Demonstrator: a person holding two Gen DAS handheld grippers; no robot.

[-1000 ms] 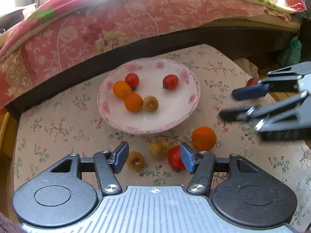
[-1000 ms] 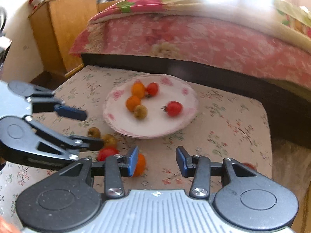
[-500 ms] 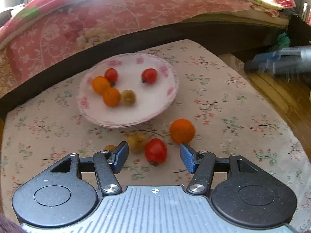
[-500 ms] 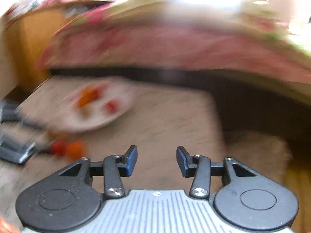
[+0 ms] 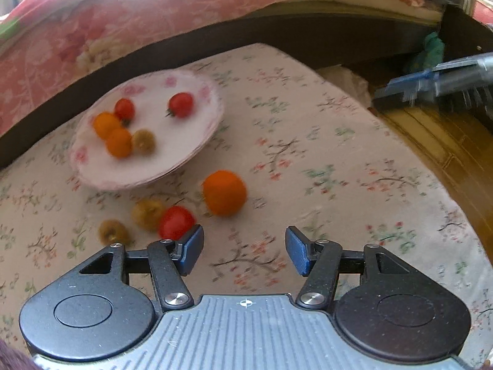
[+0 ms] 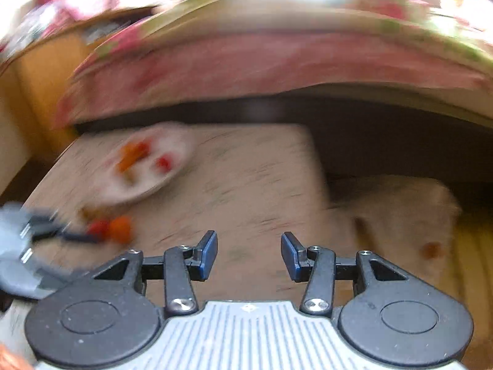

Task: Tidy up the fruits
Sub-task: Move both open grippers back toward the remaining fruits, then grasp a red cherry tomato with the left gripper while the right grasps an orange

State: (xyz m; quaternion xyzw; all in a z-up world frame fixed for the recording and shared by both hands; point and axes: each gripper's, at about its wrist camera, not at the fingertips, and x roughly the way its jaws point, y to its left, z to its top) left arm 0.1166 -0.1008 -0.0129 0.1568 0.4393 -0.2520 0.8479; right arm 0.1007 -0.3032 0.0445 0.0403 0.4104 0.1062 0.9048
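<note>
No legible text, label, brand or number anywhere in either wrist view.

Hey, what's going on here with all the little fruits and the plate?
Someone is sorting fruit with a set of tongs in each hand. Five small fruits already sit on the floral plate. Still on the flowered cloth are an orange fruit, a red tomato and two yellowish fruits. The left tongs hover open and empty near the tomato. The right tongs are open and empty too, off to the side; that view is blurred.
</note>
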